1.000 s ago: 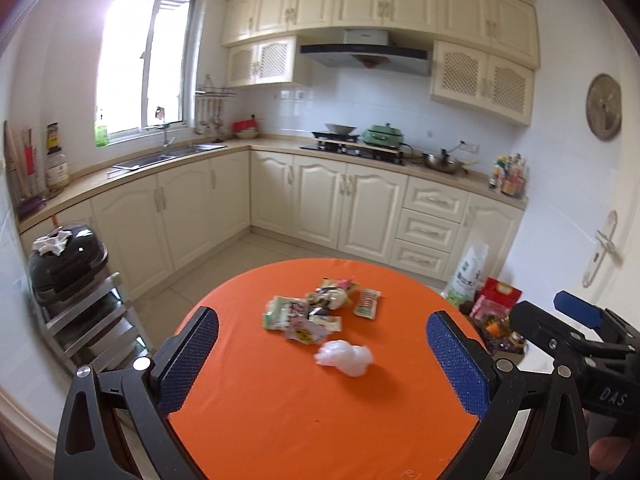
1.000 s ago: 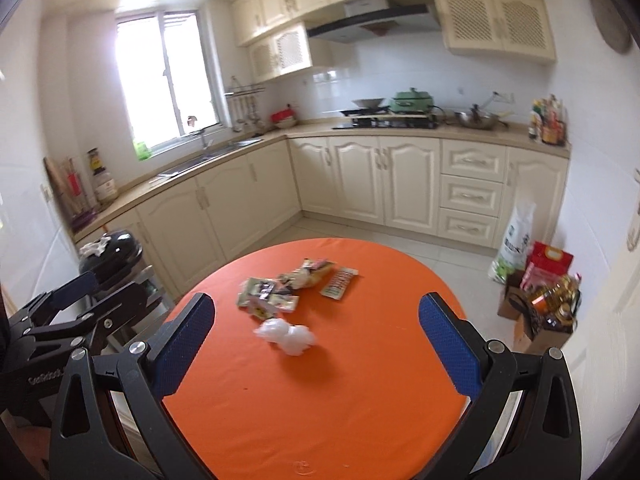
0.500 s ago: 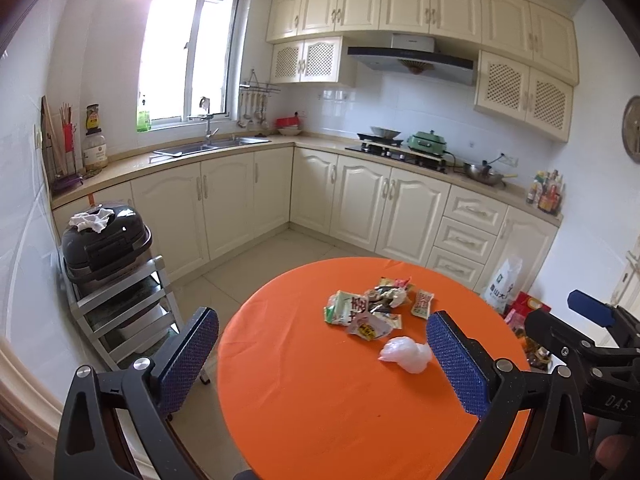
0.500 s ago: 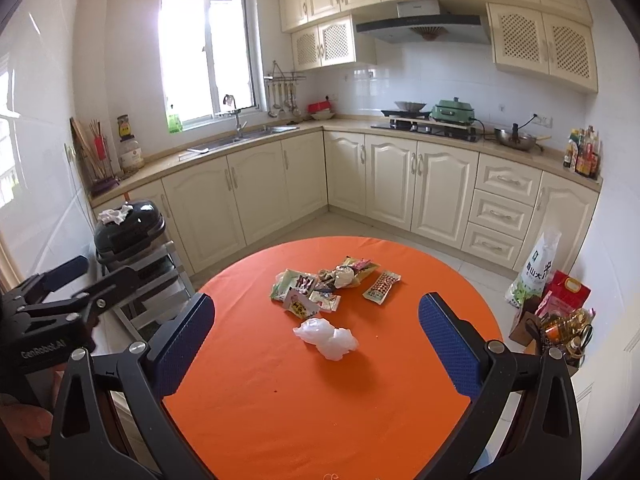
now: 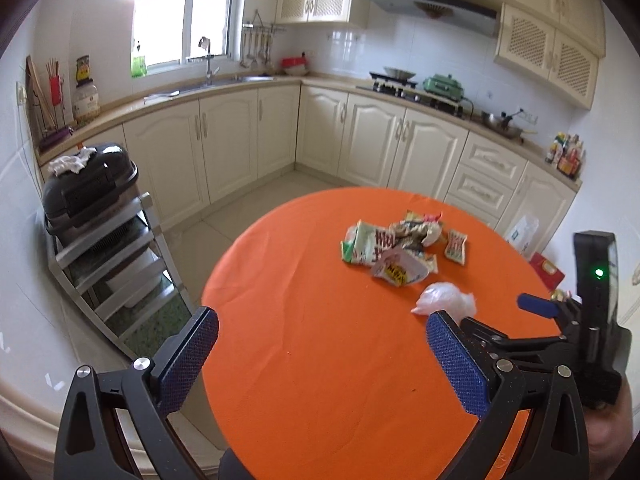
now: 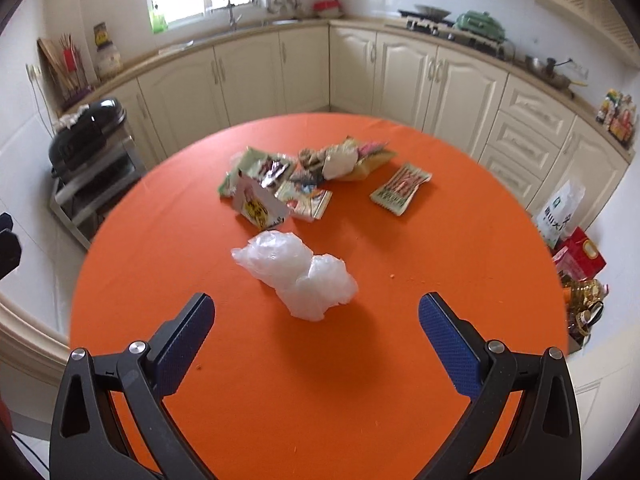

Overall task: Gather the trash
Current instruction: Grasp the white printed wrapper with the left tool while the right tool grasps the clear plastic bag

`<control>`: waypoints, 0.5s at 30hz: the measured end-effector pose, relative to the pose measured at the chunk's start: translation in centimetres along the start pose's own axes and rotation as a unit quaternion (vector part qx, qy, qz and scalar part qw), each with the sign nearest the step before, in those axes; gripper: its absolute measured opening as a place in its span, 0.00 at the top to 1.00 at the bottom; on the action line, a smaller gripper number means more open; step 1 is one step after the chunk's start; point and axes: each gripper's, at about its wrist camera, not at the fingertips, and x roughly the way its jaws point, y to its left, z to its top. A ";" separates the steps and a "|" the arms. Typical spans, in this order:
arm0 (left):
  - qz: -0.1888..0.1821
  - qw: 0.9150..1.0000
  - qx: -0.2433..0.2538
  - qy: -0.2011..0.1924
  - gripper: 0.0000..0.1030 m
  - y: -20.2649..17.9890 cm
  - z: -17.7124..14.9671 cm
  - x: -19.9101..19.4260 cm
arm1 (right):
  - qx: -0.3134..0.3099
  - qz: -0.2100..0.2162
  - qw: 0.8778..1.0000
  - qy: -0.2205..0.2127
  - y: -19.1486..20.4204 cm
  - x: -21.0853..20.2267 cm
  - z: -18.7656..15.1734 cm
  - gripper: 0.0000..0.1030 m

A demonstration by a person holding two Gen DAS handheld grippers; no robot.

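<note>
Crumpled plastic bag [image 6: 296, 274] lies on the orange worktop [image 6: 360, 360] at 12 o'clock from the right gripper [image 6: 316, 328], long axis approx 10-to-4; fingers spread wide, empty. Left gripper [image 5: 320, 352] also spread wide, prob. farther.

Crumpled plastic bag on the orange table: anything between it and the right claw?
Nothing visible. The right claw is open, and the crumpled plastic bag lies just ahead of it, with only bare orange tablecloth between. The snack wrappers lie beyond the bag, out of the path.
</note>
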 end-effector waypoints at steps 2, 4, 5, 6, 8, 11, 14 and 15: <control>0.004 1.000 0.001 0.013 0.01 -0.4 0.6 2.0 | -0.006 0.004 1.000 0.012 0.0 1.9 0.4 0.00; 0.006 1.000 0.002 0.025 0.01 -0.9 1.6 3.9 | -0.013 0.011 1.000 0.021 -0.1 3.8 0.9 0.00; 0.006 1.000 0.002 0.028 0.01 -1.2 2.1 4.6 | -0.014 0.020 0.999 0.026 -0.2 4.5 1.1 0.02; 0.007 0.999 0.002 0.033 0.01 -1.4 2.7 5.5 | -0.014 0.028 0.999 0.031 -0.1 5.3 1.3 0.06; 0.007 0.999 0.004 0.040 0.01 -2.1 3.9 7.1 | -0.019 0.041 0.998 0.050 -0.2 6.4 1.5 0.33; 0.008 0.999 0.015 0.049 0.01 -3.2 5.5 9.8 | -0.030 0.053 0.997 0.049 -0.5 6.8 1.4 0.51; 0.005 0.998 0.024 0.059 0.01 -4.6 7.2 12.9 | -0.012 0.068 0.997 0.035 -1.8 6.0 1.3 0.51; 0.003 0.998 0.026 0.063 0.01 -5.0 7.7 13.9 | -0.005 0.070 0.997 0.029 -2.5 5.6 1.2 0.51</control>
